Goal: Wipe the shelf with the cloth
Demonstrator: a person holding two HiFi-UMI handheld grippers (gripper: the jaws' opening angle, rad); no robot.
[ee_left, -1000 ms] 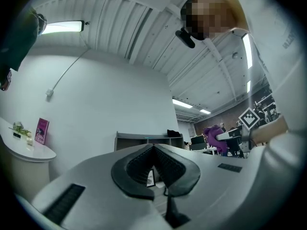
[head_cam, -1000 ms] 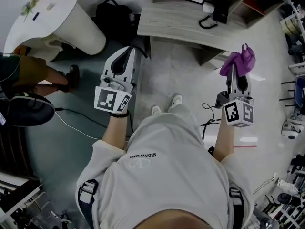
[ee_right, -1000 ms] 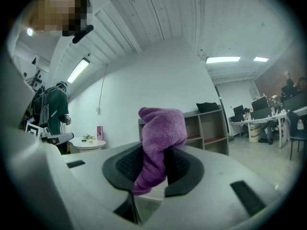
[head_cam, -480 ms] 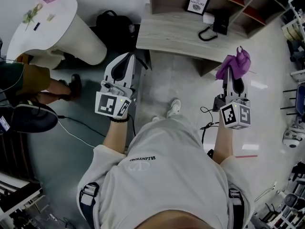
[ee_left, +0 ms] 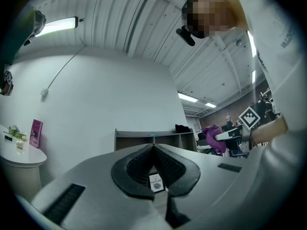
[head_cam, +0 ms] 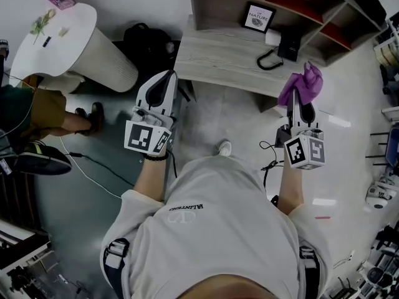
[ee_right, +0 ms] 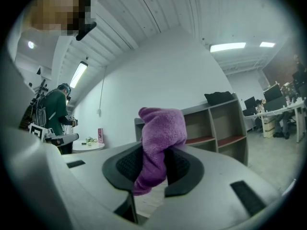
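**Cloth gripped, shelf not yet wiped**

The left claw (head_cam: 163, 75) hovers near the front edge of the low grey wood-grain shelf unit (head_cam: 212, 58), its jaws pressed together with nothing between them. On the shelf top stand a small black-framed sign (head_cam: 258, 16) and a black corded telephone (head_cam: 285, 28). The right claw (head_cam: 298, 99) is clamped on the fuzzy purple cloth (head_cam: 304, 83), which bunches above the jaws in the air off the shelf's right front corner, apparently not touching it. I judge the pick-up done; all the wiping remains, probably working round those two items.
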